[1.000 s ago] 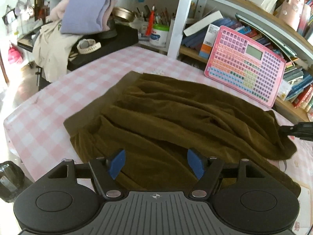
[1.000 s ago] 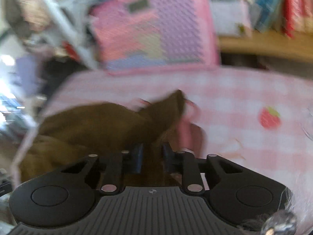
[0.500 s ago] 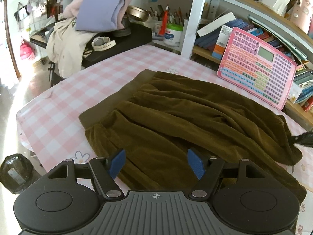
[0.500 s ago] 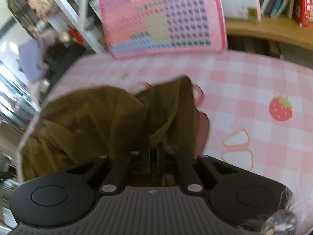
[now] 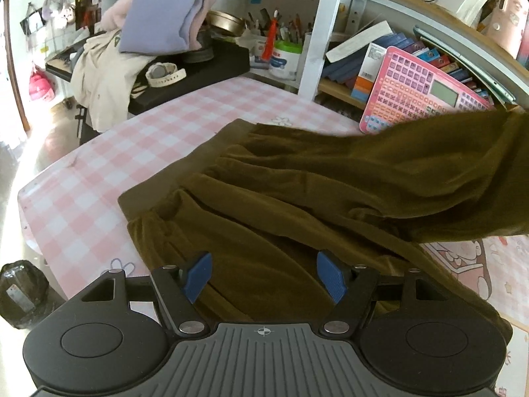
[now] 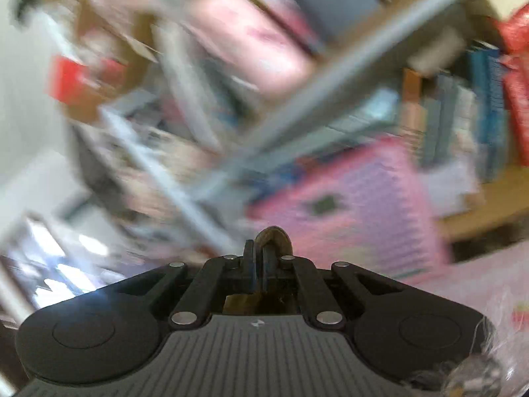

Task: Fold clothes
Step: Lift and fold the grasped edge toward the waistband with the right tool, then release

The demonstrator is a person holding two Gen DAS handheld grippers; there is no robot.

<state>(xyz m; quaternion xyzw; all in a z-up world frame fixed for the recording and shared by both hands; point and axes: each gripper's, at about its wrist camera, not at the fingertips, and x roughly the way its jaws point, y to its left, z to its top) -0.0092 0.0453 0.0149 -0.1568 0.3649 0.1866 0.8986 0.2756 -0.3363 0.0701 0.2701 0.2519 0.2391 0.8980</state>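
A dark olive-brown garment [image 5: 297,198] lies on the pink checked tablecloth [image 5: 99,165], its waistband toward the left. Its far right part is lifted off the table and hangs across the right of the left wrist view. My left gripper [image 5: 264,276] is open with blue pads, hovering over the garment's near edge and holding nothing. My right gripper [image 6: 261,254] is shut on a fold of the brown garment [image 6: 274,236], raised and pointing up toward the shelves. The right wrist view is badly blurred.
A pink toy keyboard [image 5: 426,92] leans against bookshelves [image 5: 413,16] at the back right. A black side table [image 5: 198,66] at the back left holds folded lilac clothes [image 5: 158,13], a cream garment and a watch. The table's edge runs along the left.
My right gripper closed on the garment's right end and lifted it up and over toward the left. The left gripper stayed open and drew back slightly.
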